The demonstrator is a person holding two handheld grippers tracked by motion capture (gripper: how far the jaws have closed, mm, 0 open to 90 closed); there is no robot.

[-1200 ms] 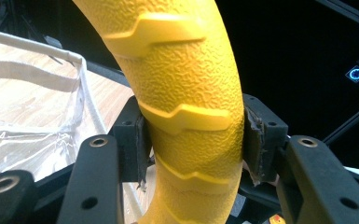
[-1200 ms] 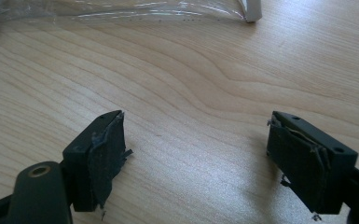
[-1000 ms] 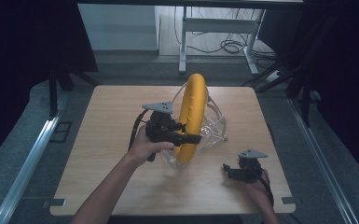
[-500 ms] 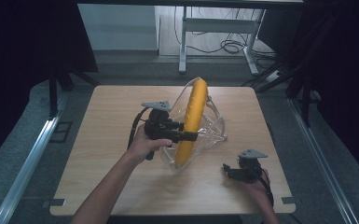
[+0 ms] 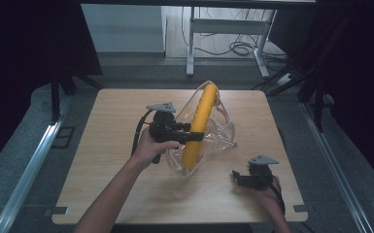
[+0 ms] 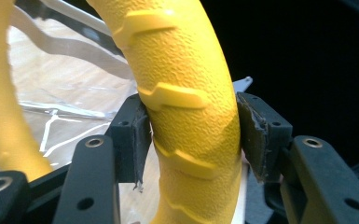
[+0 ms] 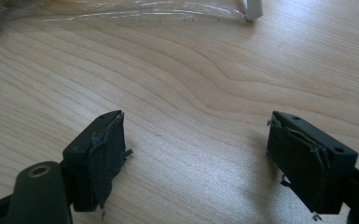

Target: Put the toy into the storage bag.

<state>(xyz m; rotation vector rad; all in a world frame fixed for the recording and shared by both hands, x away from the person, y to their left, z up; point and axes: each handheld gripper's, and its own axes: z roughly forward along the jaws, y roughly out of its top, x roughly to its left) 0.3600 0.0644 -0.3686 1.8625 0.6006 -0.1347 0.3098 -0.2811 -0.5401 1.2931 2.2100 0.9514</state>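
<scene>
A yellow ring point(image 5: 200, 121) with a rough, ribbed skin stands on edge inside a clear plastic wrapper point(image 5: 222, 132) at the middle of the table. My left gripper point(image 5: 194, 136) reaches in from the left at the ring's mid height. In the left gripper view the ring point(image 6: 191, 70) sits between the jaws of my left gripper point(image 6: 191, 135) with both pads against its sides. These jaws have just been opening a little. My right gripper point(image 5: 239, 178) rests near the front right of the table, open, and the right gripper view shows bare wood between the jaws of the gripper point(image 7: 196, 154).
The wooden table point(image 5: 102, 121) has free surface left of the ring and along its front edge. Beyond the table are a white desk frame point(image 5: 190, 43) and cables on the floor point(image 5: 240, 47). Dark curtains flank both sides.
The ring has sunk a little and leans farther back in its wrapper, with the left gripper still around it. The right gripper has not moved.
</scene>
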